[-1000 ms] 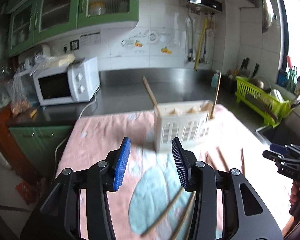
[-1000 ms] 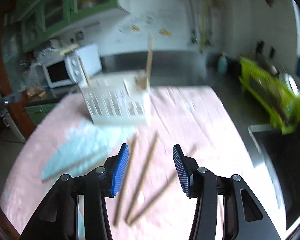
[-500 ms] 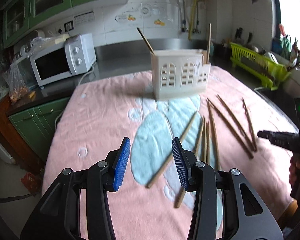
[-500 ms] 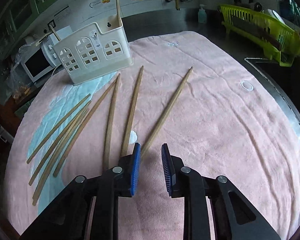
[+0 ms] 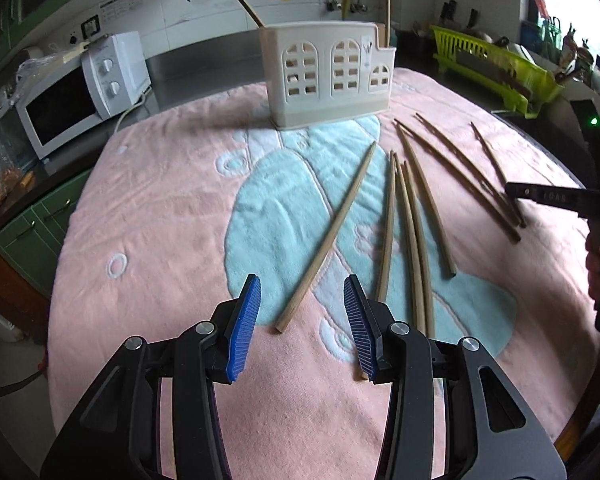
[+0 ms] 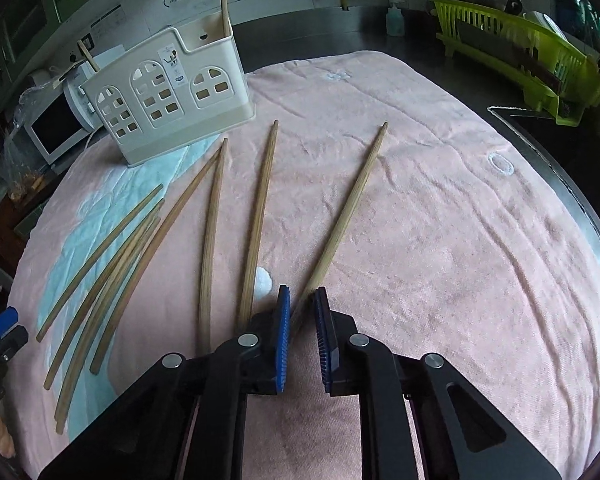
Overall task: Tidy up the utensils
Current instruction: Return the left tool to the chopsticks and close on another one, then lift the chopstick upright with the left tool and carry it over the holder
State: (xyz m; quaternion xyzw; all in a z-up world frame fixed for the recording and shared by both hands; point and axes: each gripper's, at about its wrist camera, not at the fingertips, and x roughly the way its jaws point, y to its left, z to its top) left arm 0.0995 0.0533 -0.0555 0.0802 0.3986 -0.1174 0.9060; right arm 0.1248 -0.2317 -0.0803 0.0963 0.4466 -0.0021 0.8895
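I am hanging over a pink towel point(image 5: 140, 240) that is covering the table point(image 6: 580, 200), and at its far edge a cream utensil holder point(image 5: 328, 76) with arched cut-out windows is standing upright. Two chopsticks are sitting in it: a leaning chopstick point(image 5: 244, 2) is tilting to the left out of the left end, and an upright chopstick point(image 5: 387, 4) is rising almost straight out of the lower right-end compartment. Off to the right a green dish rack point(image 5: 496, 64) is holding kitchen things I cannot make out. The other chopsticks are lying loose on the towel between me and the holder, all running roughly from near to far. My left gripper point(image 5: 302, 280) is keeping its jaws about half open and gripping nothing; the left chopstick point(image 5: 332, 232) is lying just ahead of them, thick end near me, thin tip pointing up and to the right toward the holder. My right gripper point(image 6: 302, 290) has just been closing its jaws, which are now standing nearly together around the thick near end of the rightmost chopstick point(image 6: 348, 208), with a sliver of gap showing beside the left pad, so they are not yet pinching it. That chopstick is lying flat, its long axis running away from me and its thin tip pointing slightly right, well clear of the holder.
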